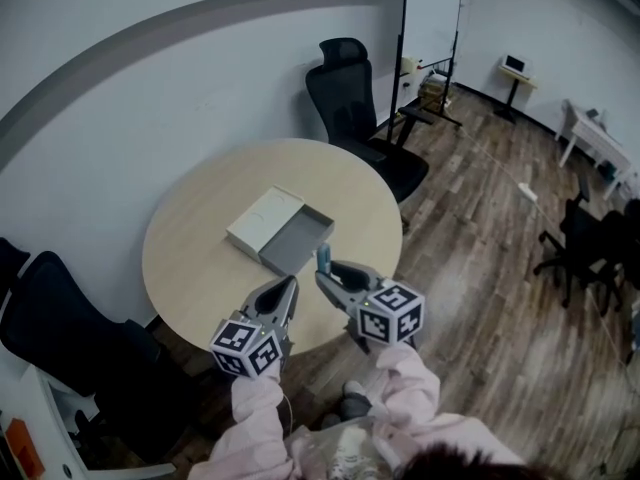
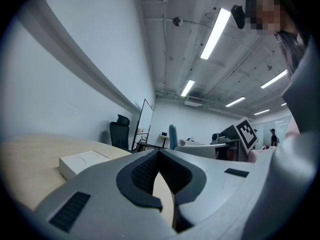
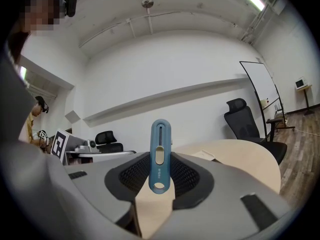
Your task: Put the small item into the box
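Right tongs (image 3: 159, 178) clamping blue item (image 3: 160, 154), box (image 1: 297, 243) beyond

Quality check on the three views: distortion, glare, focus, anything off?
Head view: mild wide-angle bend, dim corners, table sharp. Left gripper view: heavy fisheye, black vignette, ceiling light strips blown out, left claw slightly soft up close. Right gripper view: same fisheye and vignette, blue item in the right claw crisp.
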`<state>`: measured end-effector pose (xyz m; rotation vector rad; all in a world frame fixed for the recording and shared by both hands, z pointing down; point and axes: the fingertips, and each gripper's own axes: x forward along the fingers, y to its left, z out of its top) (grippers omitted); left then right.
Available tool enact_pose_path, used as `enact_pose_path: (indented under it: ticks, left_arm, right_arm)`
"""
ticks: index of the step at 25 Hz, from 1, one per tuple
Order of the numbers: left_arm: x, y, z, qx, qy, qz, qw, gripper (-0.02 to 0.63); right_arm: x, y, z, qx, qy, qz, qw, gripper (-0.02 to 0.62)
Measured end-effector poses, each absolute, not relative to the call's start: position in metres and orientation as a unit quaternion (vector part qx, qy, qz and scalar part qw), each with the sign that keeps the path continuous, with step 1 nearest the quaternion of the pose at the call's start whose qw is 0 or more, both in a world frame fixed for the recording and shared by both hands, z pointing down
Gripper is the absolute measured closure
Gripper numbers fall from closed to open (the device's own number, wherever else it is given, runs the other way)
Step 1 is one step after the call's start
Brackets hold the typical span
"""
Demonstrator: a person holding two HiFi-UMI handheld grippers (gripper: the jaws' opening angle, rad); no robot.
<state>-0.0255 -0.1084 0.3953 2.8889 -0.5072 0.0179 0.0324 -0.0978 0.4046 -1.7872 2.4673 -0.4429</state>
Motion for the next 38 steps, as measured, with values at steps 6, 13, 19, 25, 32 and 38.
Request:
enact_pose_path:
  ticks: [6, 13, 19, 25, 32, 38]
  left_arm:
    - [-0.003, -0.135, 0.393, 0.973, -0.197, -0.004, 0.116, 0.597]
    - [0.021, -0.161, 0.400, 0.965, -0.225, -0.013, 0.131, 0.597]
    - [0.038, -0.175, 0.407, 0.961, -0.239, -0.014, 0.141, 0.597]
    - [0.050, -0.185, 0.414, 0.957, -0.253, -0.008, 0.145, 0.597]
    - [0.049, -0.198, 0.425, 0.950, -0.271, -0.002, 0.156, 0.597]
    - [0.042, -0.211, 0.436, 0.946, -0.277, 0.009, 0.167, 0.597]
  right_arm:
    - [0.051, -0.126, 0.405, -0.554, 0.820, -0.144, 0.009, 0.468]
    - [0.082, -0.154, 0.407, -0.537, 0.832, -0.141, -0.007, 0.468]
    - [0.095, -0.172, 0.412, -0.522, 0.841, -0.143, -0.017, 0.468]
    - [0.109, -0.185, 0.423, -0.510, 0.846, -0.155, -0.015, 0.468]
    - [0.113, -0.202, 0.433, -0.499, 0.850, -0.167, -0.017, 0.468]
    - [0.105, -0.217, 0.446, -0.494, 0.849, -0.186, -0.017, 0.468]
